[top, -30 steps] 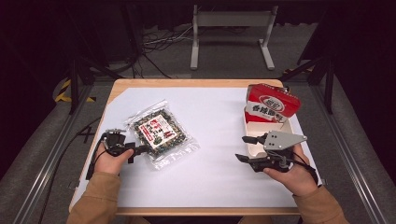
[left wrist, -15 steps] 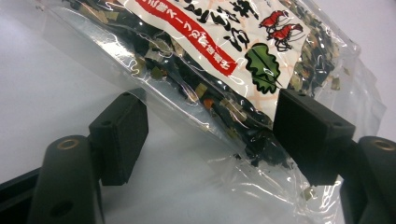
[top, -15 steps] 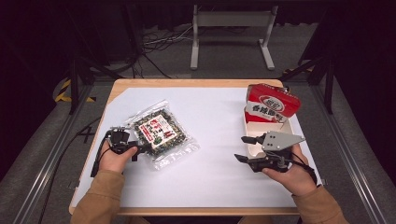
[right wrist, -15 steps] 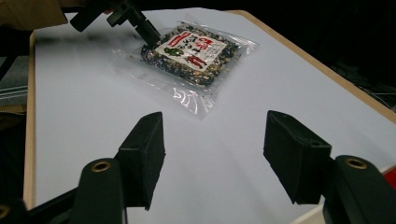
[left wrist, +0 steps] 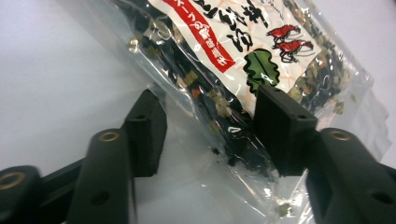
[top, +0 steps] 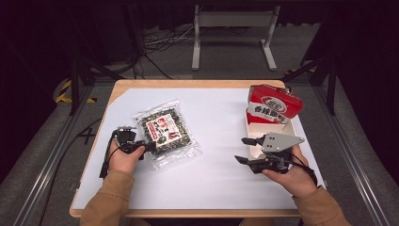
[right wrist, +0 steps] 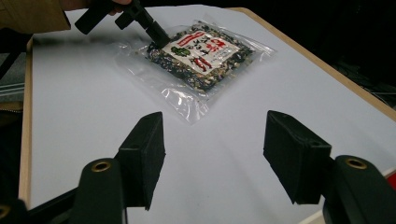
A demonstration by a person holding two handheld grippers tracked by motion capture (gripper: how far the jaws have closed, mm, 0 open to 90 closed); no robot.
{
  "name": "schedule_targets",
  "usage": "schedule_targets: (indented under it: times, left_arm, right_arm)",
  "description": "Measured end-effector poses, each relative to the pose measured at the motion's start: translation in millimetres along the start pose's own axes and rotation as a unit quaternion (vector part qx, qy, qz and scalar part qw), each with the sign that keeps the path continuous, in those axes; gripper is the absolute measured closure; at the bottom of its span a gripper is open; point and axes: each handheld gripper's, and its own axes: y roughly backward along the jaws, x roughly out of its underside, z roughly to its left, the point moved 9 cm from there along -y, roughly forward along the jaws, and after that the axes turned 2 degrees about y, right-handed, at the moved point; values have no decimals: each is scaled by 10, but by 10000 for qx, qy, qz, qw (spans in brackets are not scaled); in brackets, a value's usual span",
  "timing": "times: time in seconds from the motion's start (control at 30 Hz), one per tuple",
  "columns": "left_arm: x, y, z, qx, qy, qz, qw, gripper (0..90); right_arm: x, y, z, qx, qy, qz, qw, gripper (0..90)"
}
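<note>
On the desk (top: 211, 188), we note the left gripper (top: 151, 147) with jaws just closing around the near edge of the clear snack bag (top: 165, 133), not yet clamped. At right, the right gripper (top: 245, 150) hovers, jaws released, beside the red packet (top: 274, 104).

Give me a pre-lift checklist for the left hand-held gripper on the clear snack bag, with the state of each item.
1. Bag edge between the jaws: ok. The snack bag lies between the jaws of the left hand-held gripper.
2. Pads pressing the bag: cannot tell. The jaws have just been closing, and one pad lies over the film.
3. Grip on a strong part: not ok. It takes only the near edge and some contents.
4. Right hand-held gripper clear: ok. It is open, apart from the bag.
5. Drop spot free: cannot tell. A red pack stands in the white tray.
</note>
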Motion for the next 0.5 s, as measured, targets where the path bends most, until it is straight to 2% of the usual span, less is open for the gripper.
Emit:
schedule_targets:
  times: [0.07, 0.27, 0.37, 0.5]
  left_arm:
    - [-1, -32, -25, 228, 171, -88, 9996, 562]
    - [6, -38, -72, 201, 64, -157, 9997, 659]
    - [3, -50, -86, 383, 202, -192, 9989, 704]
    - [-17, -40, -111, 455, 253, -158, 9985, 739]
  right_arm:
    - [-1, -13, 3, -11, 13, -3, 10000, 390]
    - [-25, -6, 10, -17, 47, -54, 10000, 392]
    - [-30, 6, 3, 0, 35, -77, 10000, 393]
    - [-26, 12, -4, 13, 27, -79, 10000, 394]
